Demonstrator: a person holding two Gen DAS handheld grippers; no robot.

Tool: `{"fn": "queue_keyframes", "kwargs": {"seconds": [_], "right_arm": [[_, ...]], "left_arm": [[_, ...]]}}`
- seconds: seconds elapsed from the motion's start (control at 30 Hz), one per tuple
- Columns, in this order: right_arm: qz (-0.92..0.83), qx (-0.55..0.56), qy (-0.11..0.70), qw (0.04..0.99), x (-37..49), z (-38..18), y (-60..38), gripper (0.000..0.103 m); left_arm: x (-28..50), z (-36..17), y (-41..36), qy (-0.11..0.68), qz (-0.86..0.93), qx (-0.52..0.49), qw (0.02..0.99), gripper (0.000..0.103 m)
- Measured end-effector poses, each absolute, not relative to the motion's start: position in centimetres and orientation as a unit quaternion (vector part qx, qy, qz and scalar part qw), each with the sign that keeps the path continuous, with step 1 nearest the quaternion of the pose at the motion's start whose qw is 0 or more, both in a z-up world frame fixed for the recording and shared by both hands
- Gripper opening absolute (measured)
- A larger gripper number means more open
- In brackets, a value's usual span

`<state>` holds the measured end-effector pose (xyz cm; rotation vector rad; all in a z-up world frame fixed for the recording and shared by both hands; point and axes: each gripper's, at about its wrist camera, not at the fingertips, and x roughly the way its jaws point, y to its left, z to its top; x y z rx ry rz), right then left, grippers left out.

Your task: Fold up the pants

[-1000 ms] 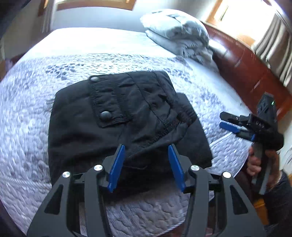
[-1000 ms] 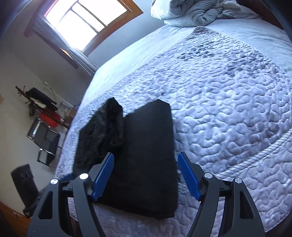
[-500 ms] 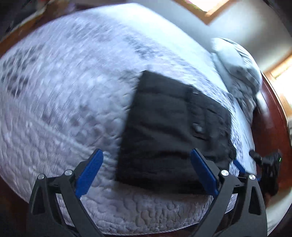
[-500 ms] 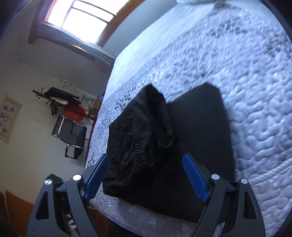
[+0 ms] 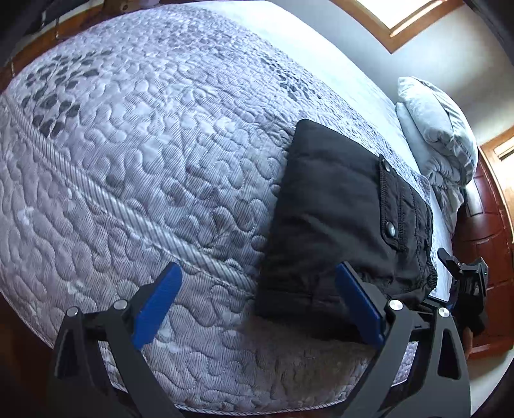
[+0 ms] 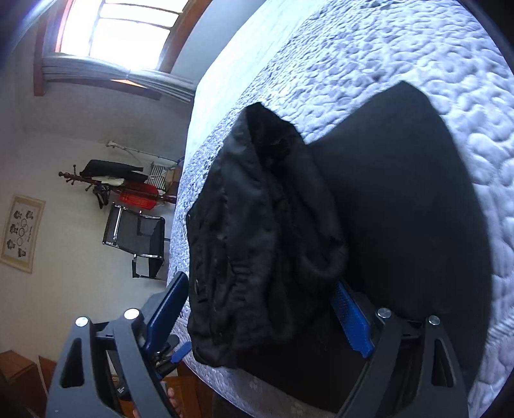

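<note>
The black pants (image 5: 343,222) lie folded into a compact rectangle on the quilted grey bed (image 5: 144,154), near its front edge. A snap pocket faces up. My left gripper (image 5: 257,299) is open and empty, hovering at the pants' left front corner. In the right wrist view the pants (image 6: 369,209) show a bunched waistband layer on top of a flat layer. My right gripper (image 6: 260,312) is open and empty, its jaws either side of the bunched layer's near edge. The right gripper also shows in the left wrist view (image 5: 462,276), at the pants' right side.
Folded grey bedding (image 5: 440,131) lies at the head of the bed by a wooden headboard (image 5: 488,209). Beside the bed stand a black chair (image 6: 138,238) and a coat rack (image 6: 122,186). A window (image 6: 119,29) is in the far wall.
My left gripper has opened wide and swung left, off the pants' middle to their left corner. My right gripper has moved in closer over the bunched layer.
</note>
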<state>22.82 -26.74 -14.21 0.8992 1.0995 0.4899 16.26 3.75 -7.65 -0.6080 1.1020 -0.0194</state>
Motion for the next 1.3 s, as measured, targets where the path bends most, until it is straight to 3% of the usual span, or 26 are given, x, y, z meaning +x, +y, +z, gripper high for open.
{"fn": "queue_keyframes", "kwargs": {"seconds": [0.17,0.3,0.43,0.9,1.3], "right_arm": [[0.226,0.392,0.495,0.742,24.1,-14.0,-25.0,0.086],[0.227,0.374,0.492,0.753,24.5,-14.0,-24.8,0.047],[0.249,0.379,0.473,0.756,23.9,-13.2,-25.2,0.034],[0.321,0.353,0.412,0.776,21.1,-3.7,-25.2,0.030],[0.284,0.365,0.410,0.786,19.6,-3.1,-30.9,0.030]], "left_arm": [[15.9,-7.7,4.1,0.513,-0.009,-0.288,0.809,0.096],[15.6,-7.7,4.3,0.513,-0.006,-0.289,0.808,0.096],[15.4,-7.8,4.4,0.514,-0.003,-0.293,0.806,0.096],[14.5,-6.6,3.6,0.510,-0.008,-0.293,0.809,0.096],[14.6,-6.2,1.5,0.516,-0.028,-0.278,0.810,0.097]]}}
